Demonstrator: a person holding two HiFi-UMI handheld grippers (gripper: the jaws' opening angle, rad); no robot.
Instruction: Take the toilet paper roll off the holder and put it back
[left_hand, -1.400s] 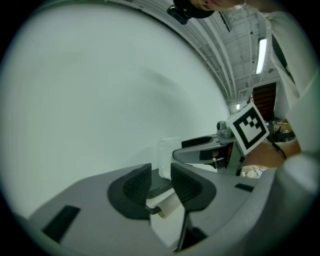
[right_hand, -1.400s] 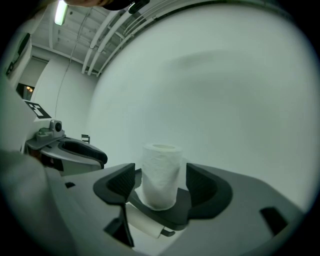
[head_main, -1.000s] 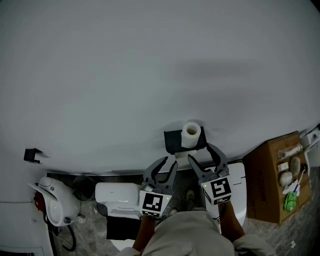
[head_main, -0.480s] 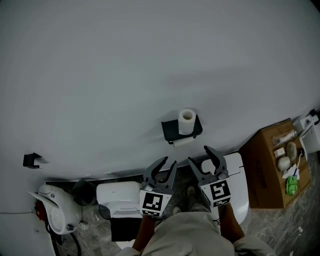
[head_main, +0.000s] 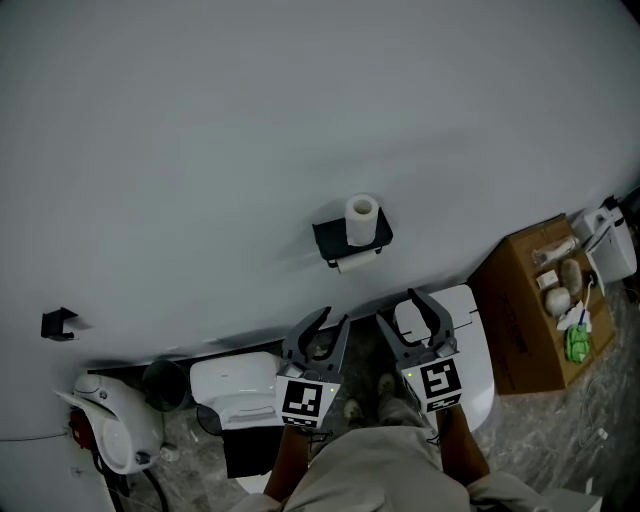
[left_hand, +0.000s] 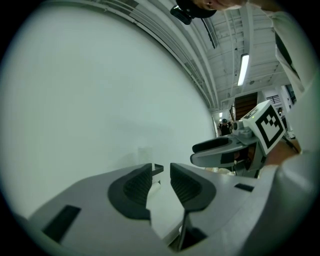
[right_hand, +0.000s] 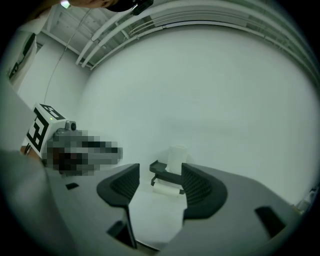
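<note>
A black wall holder (head_main: 349, 241) carries a white toilet paper roll (head_main: 362, 219) standing upright on its shelf, with a second roll (head_main: 358, 262) hanging under it. The right gripper view shows the same holder (right_hand: 161, 171), upright roll (right_hand: 176, 154) and lower roll (right_hand: 167, 188) between its jaws, some way ahead. In the left gripper view the holder (left_hand: 157, 168) shows only as a small dark edge. My left gripper (head_main: 333, 319) and right gripper (head_main: 401, 307) are held below the holder, apart from it. Both are open and empty; the left one's gap is narrower.
A white toilet (head_main: 462, 338) stands below my right gripper. To the right is a cardboard box (head_main: 524, 306) with small items on top. At lower left are a white container (head_main: 236, 389), a dark bin (head_main: 164, 380) and a white appliance (head_main: 108, 421). A black hook (head_main: 58, 325) is on the wall.
Both grippers have drawn back and down from the holder, which now sits farther from their tips and higher in the head view. Both stayed open and empty.
</note>
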